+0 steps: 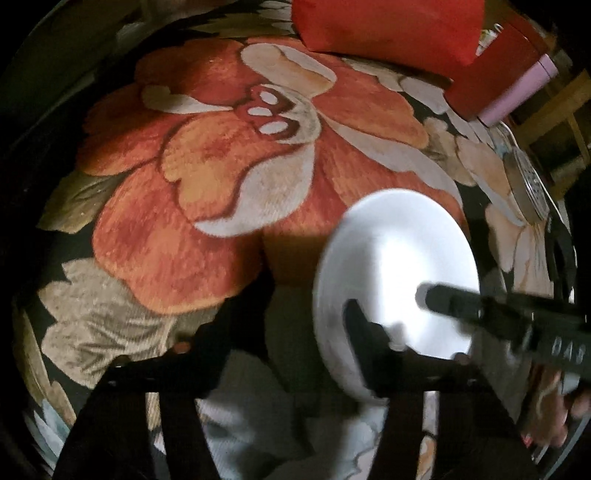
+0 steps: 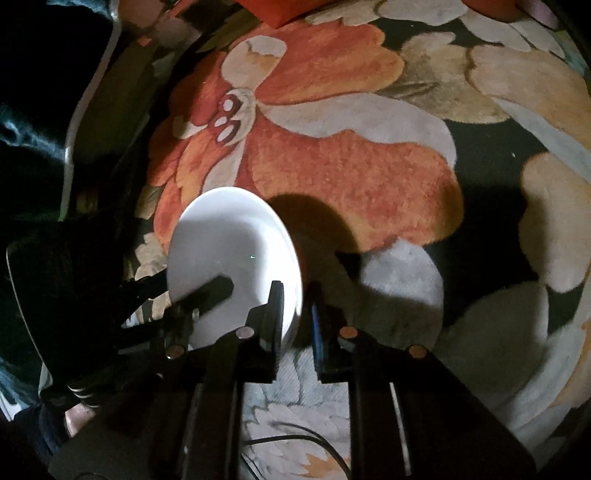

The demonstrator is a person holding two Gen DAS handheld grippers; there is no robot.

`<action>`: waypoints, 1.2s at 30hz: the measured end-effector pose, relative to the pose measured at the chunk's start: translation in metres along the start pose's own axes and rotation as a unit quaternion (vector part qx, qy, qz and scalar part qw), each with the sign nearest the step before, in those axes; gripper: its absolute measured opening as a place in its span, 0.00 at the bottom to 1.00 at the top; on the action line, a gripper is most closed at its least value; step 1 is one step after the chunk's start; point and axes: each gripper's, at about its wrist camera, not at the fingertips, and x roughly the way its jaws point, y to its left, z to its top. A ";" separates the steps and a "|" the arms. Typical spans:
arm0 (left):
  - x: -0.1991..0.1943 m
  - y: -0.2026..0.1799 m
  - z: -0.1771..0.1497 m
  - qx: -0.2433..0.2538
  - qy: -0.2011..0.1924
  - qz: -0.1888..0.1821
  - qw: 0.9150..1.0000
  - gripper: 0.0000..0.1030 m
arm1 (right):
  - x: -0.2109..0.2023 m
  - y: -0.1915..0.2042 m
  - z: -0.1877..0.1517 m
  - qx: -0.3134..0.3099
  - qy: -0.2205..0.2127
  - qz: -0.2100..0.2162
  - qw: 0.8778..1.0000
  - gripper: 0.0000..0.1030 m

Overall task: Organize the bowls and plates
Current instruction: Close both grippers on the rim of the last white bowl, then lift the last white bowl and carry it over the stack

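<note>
A white plate hangs tilted on its edge above the flowered carpet. My right gripper is shut on the plate's lower rim, one finger on each face. In the left wrist view it reaches in from the right, with one fingertip dark against the plate's face. My left gripper stands open astride the plate's left rim: one finger lies over the face, the other off to the side with a wide gap. The right wrist view shows it at the plate's left edge.
The orange, cream and black floral carpet fills both views. At the far end lie a red cushion and a red and pink box. A perforated metal disc sits at the right. A dark cable runs below my right gripper.
</note>
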 end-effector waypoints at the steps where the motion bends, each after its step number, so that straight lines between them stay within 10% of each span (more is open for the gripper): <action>1: 0.000 0.000 0.001 0.000 -0.003 -0.005 1.000 0.51 | 0.001 0.000 -0.001 0.006 -0.003 -0.003 1.000 0.15; 5: 0.001 -0.015 0.006 0.027 0.008 -0.024 0.999 0.13 | 0.001 0.003 -0.003 0.008 -0.013 -0.016 1.000 0.14; 20: -0.054 -0.063 -0.027 0.074 0.011 -0.042 0.996 0.13 | -0.064 0.006 -0.054 0.005 -0.037 -0.048 0.998 0.12; 36: -0.093 -0.181 -0.079 0.172 0.020 -0.079 0.982 0.13 | -0.157 -0.052 -0.148 0.136 -0.095 -0.046 0.985 0.12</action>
